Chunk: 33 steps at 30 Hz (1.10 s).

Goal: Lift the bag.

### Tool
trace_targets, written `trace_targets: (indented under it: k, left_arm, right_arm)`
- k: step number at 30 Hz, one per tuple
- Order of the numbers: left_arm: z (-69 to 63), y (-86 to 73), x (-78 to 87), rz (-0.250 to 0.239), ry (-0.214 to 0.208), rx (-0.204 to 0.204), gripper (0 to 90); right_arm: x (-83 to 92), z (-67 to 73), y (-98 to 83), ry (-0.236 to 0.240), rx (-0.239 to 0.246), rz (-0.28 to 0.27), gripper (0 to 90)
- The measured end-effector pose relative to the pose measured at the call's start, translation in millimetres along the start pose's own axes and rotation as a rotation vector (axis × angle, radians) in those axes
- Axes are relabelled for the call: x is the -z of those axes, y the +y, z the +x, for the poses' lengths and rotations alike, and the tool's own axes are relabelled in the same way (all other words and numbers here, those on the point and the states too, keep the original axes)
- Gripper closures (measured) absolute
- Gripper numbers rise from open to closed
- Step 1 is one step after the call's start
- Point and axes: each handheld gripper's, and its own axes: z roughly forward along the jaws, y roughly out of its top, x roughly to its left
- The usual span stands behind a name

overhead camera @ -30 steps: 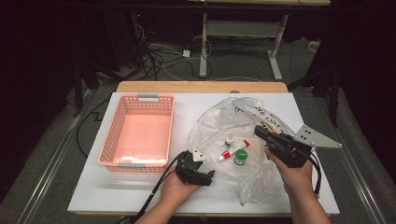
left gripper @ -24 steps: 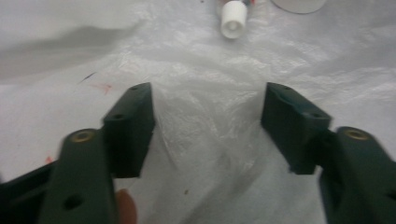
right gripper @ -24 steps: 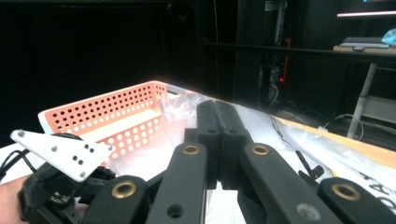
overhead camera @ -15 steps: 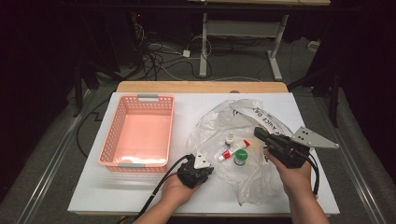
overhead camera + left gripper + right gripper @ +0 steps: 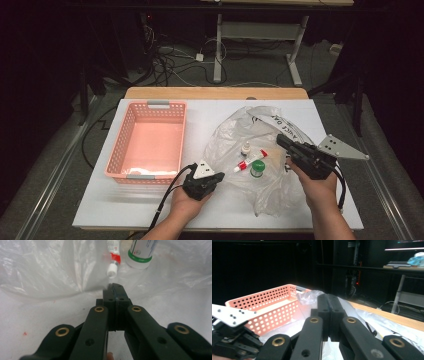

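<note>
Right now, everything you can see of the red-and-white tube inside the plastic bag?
The red-and-white tube is small and soft-looking, with a white body, a red band and a white cap. It lies flat inside the clear plastic bag, beside the green-capped bottle, cap toward the shut left gripper, which is just short of it.

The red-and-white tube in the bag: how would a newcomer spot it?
Right of the pink basket lies a clear plastic bag. Inside it, the tube lies flat between a small white dropper bottle and a green-capped bottle. It alone is slim, with a red band.
</note>
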Motion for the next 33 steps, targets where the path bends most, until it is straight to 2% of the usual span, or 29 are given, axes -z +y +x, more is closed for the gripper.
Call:
trace_targets:
  k: [7, 9, 12, 14, 18, 26, 28, 31, 33]
  left_arm:
    - [-12.0, 15.5, 16.0, -0.117, 0.027, -0.051, 88.7]
    - [-14.1, 22.9, 21.9, -0.143, 0.029, -0.056, 88.7]
    - [-17.0, 35.5, 32.5, -0.175, 0.055, -0.09, 88.7]
    - [-15.8, 45.0, 39.9, -0.216, 0.056, -0.078, 88.7]
    - [-14.3, 70.7, 53.5, -0.29, 0.083, -0.107, 88.7]
    - [-12.7, 135.2, 76.0, -0.419, 0.112, -0.169, 88.7]
    - [-12.2, 148.4, 77.5, -0.443, 0.124, -0.187, 88.7]
    - [-10.2, 165.7, 77.7, -0.467, 0.114, -0.182, 88.7]
    - [-9.6, 176.9, 76.6, -0.471, 0.12, -0.194, 88.7]
  right_arm:
    - [-0.2, 1.0, -0.8, -0.011, -0.008, -0.002, 90.0]
    - [-0.9, 1.0, 0.6, -0.014, 0.004, -0.001, 90.0]
    - [-3.5, 1.1, 6.3, -0.028, 0.008, -0.008, 90.0]
    - [-5.4, 0.1, 11.0, -0.038, 0.007, -0.015, 90.0]
    - [-11.0, -3.8, 23.1, -0.045, 0.017, -0.029, 90.0]
    - [-20.5, -14.0, 59.2, -0.078, 0.022, -0.082, 90.0]
    - [-22.6, -15.6, 66.3, -0.085, 0.013, -0.098, 90.0]
    - [-24.9, -17.0, 75.9, -0.091, 0.016, -0.119, 90.0]
    - [-25.5, -18.6, 82.7, -0.101, 0.021, -0.136, 90.0]
